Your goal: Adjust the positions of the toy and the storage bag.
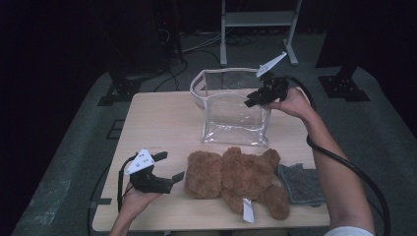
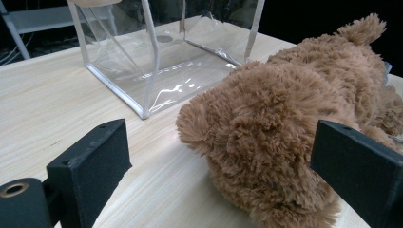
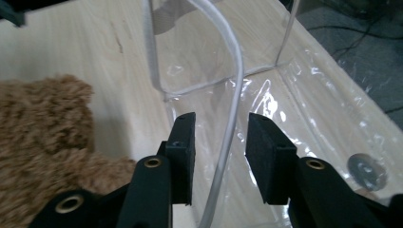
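Note:
A clear plastic bag (image 1: 231, 115) with white trim stands open-topped at the middle back of the wooden table (image 1: 157, 118). A brown teddy bear (image 1: 231, 177) lies in front of it. My right gripper (image 1: 248, 102) is at the bag's upper right rim. In the right gripper view its jaws (image 3: 221, 118) stand apart on either side of the white rim (image 3: 235, 85), and the pads do not press on it. My left gripper (image 1: 171, 165) rests open at the front left, pointing at the bear (image 2: 285, 109), which lies just beyond its jaws (image 2: 218, 137).
A grey cloth (image 1: 302, 184) lies at the front right beside the bear. A white tag (image 1: 247, 210) hangs from the bear near the front edge. A metal stand (image 1: 255, 19) rises on the floor behind the table. The right gripper's cable (image 1: 344, 164) trails along the forearm.

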Motion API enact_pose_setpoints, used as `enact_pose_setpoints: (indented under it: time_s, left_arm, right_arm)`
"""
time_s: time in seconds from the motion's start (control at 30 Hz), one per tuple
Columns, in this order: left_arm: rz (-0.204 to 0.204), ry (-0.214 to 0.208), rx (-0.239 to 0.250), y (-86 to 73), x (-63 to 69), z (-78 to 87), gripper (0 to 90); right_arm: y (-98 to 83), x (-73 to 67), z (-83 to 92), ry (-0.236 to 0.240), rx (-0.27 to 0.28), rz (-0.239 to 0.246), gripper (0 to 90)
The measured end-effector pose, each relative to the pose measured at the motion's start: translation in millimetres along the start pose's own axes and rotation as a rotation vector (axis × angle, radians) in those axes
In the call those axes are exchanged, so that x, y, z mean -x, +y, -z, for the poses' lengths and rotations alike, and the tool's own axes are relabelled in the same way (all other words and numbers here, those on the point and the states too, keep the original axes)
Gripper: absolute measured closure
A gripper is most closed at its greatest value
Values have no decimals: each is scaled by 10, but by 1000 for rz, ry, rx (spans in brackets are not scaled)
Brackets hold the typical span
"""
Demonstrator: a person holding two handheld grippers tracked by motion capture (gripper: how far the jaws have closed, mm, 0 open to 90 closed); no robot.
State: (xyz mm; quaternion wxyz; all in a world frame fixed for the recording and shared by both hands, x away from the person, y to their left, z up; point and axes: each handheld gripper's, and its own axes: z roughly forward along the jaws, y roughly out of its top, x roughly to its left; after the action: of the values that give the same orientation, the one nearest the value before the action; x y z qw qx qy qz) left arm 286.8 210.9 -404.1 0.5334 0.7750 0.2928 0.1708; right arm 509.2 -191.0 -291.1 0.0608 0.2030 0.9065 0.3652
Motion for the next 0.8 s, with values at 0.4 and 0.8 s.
enact_pose_setpoints:
  time_s: [0.4,0.8]
  left_arm:
    - [10,-1,1,-17,-20,35,47]
    - [19,1,6,-12,-13,27,45]
  right_arm:
    - [276,-69,-230,-35,-79,109,867]
    - [110,-380,-121,117,-37,176,875]
